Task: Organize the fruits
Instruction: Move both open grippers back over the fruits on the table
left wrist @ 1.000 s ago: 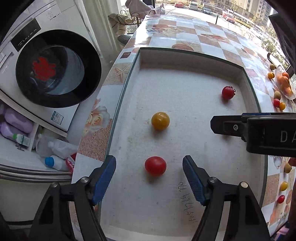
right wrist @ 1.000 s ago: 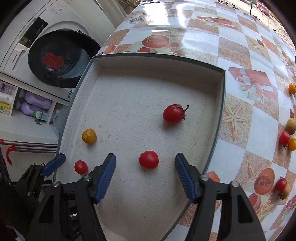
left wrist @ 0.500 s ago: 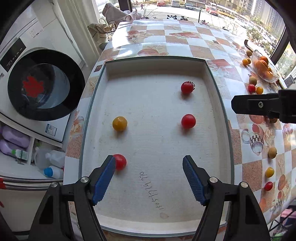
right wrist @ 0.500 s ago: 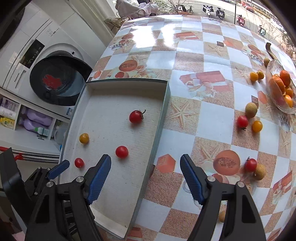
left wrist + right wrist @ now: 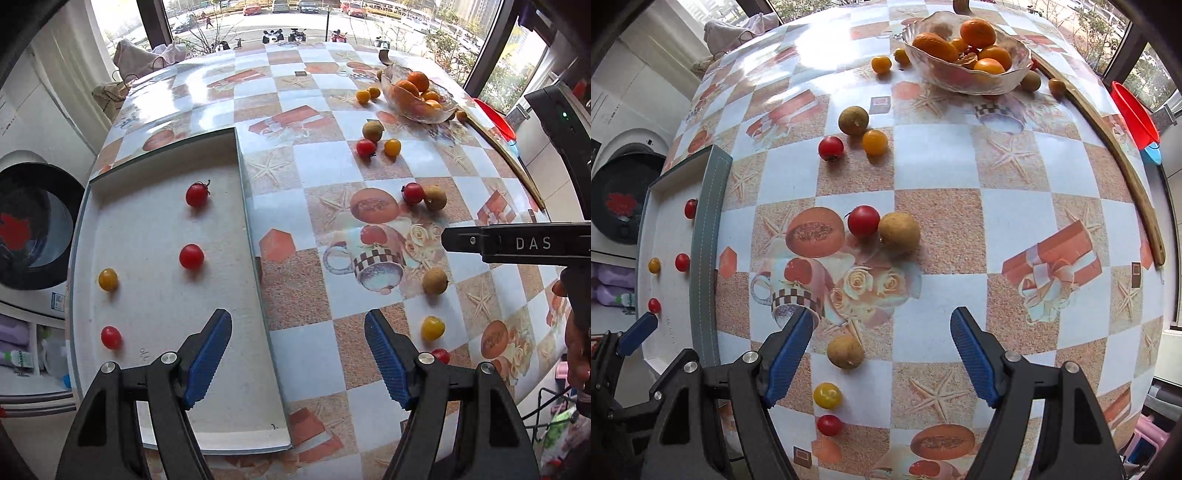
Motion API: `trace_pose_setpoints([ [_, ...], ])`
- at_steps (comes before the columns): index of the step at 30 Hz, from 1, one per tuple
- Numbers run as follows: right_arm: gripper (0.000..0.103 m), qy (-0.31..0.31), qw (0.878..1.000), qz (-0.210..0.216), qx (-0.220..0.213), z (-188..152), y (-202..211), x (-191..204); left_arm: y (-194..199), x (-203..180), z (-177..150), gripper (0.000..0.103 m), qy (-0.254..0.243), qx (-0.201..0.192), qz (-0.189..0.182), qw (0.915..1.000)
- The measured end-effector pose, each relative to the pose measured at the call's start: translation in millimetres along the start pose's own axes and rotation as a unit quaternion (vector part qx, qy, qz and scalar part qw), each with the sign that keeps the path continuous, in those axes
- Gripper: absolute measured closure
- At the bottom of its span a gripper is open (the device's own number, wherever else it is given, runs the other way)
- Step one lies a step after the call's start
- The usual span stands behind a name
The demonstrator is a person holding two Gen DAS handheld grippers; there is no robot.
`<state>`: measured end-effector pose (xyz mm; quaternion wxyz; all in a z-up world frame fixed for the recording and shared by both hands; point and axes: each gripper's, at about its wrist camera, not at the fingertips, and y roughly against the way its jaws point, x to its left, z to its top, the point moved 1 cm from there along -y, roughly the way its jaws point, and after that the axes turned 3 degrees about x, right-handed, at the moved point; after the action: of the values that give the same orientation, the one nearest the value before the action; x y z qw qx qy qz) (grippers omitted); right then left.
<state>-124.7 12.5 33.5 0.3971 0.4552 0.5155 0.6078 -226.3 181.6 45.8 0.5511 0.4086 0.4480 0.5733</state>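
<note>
A shallow white tray (image 5: 247,206) on the table's left holds three red tomatoes, one of them (image 5: 191,256) mid-tray, and a yellow one (image 5: 108,279). Loose on the tablecloth lie red tomatoes (image 5: 863,220), yellow tomatoes (image 5: 827,395) and brown longans (image 5: 846,352). My left gripper (image 5: 298,354) is open and empty over the tray's right rim. My right gripper (image 5: 881,354) is open and empty above the cloth, just right of a longan. The tray also shows in the right wrist view (image 5: 708,229).
A glass bowl (image 5: 967,79) of oranges stands at the table's far side, with small fruits beside it. A wooden strip (image 5: 1123,162) runs along the right edge. A washing machine (image 5: 26,229) stands left of the table. A red basin (image 5: 1134,110) sits beyond the table's right edge.
Both grippers have pulled back from the tray and swung right over the tablecloth. Both stay open. The red tomato that lay between my right gripper's fingers stays in the tray.
</note>
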Motion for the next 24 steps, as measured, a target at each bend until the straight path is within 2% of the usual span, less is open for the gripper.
trace_pose_setpoints([
  [5,0.023,-0.009,1.000,0.002,0.005,-1,-4,-18,-17,-39,-4,0.027,-0.016,0.029,-0.037,0.9988],
  [10,0.023,0.001,1.000,0.007,0.004,4,-9,-25,-30,-66,-5,0.027,-0.025,0.041,-0.053,0.9974],
  [24,0.023,0.053,0.998,0.015,-0.011,30,-24,-10,-60,-97,-6,0.027,-0.026,0.067,-0.036,0.9968],
])
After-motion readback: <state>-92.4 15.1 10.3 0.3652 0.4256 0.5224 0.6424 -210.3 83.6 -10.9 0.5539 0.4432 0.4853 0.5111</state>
